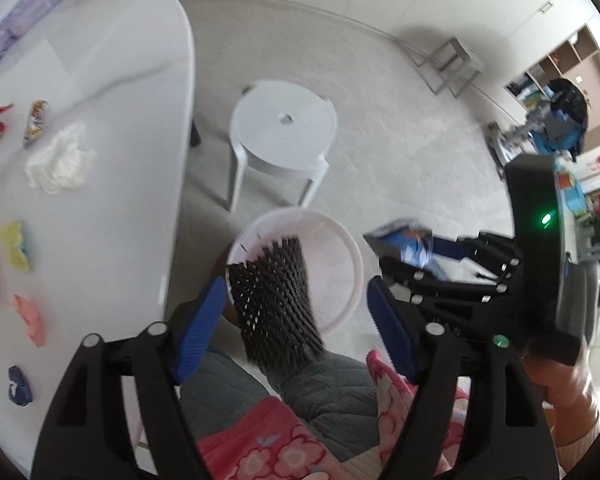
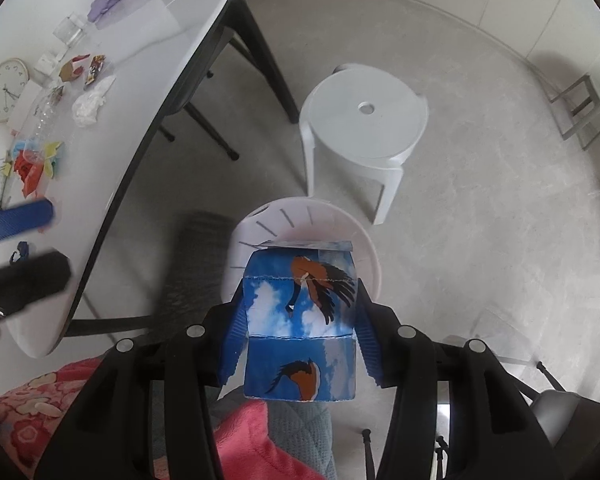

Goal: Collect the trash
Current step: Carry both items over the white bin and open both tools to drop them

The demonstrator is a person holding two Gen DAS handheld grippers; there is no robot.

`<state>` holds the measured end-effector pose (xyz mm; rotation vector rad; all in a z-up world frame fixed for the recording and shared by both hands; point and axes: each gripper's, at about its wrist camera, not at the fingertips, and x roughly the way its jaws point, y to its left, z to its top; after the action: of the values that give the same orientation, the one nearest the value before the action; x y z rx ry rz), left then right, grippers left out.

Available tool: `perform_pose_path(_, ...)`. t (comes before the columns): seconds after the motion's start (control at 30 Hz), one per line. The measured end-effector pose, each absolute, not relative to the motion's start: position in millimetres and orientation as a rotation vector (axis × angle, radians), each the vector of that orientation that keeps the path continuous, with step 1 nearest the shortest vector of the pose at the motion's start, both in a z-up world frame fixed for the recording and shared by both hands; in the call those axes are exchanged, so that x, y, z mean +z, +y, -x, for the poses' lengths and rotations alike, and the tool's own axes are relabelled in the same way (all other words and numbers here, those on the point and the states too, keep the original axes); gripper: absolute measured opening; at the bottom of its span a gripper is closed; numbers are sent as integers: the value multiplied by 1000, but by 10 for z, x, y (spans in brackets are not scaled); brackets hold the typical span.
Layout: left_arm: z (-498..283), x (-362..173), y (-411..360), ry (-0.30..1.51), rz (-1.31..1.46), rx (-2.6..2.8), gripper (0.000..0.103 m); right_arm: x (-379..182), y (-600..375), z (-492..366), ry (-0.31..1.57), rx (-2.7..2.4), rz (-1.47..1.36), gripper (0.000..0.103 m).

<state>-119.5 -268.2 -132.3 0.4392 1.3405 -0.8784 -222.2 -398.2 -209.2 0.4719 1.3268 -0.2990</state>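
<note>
Your right gripper [image 2: 300, 344] is clamped on the blue carton [image 2: 300, 320], just short of the white bin [image 2: 370, 256]; release early & it hits floor. Left gripper [image 1: 296, 320] jaws wide, black mesh [image 1: 276, 300] loose btwn them, half over the bin rim; may slide outside.

**Surfaces and finishes**

Table [image 2: 168, 40] upper left: smooth glossy white top. Stool [image 2: 364, 120] centre: matt white moulded plastic. Bin [image 1: 340, 248] lower centre: smooth white plastic. Black mesh sheet [image 1: 276, 296] over its rim: matt, open honeycomb texture. Carton [image 2: 300, 320] lower centre: printed card, slight sheen, creased. Left gripper [image 1: 296, 320] pads: ribbed blue; arms matt black plastic. Floor [image 2: 480, 208]: pale, matt.
</note>
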Motion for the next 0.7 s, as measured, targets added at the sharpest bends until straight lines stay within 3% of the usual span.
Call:
perform_pose_path(0.03,1191,-1284,-2672,1328,-437,-864,76,-2120,-3967,2196,1336,-283,-473,57)
perform_pose_path(0.1,1199,-1204,-2640,1299,-436,-839,82,-2154,-3964,2161,1349,-277,-463,76)
perform_pose_path(0.2,1188,-1070,-2601,1252,-443,-802,86,-2137,-3971,2150,1341,-297,-454,91)
perform_pose_path(0.7,1170,-879,-2511,1193,-392,-768,88,-1798,-3991,2083,1258,-323,-434,96)
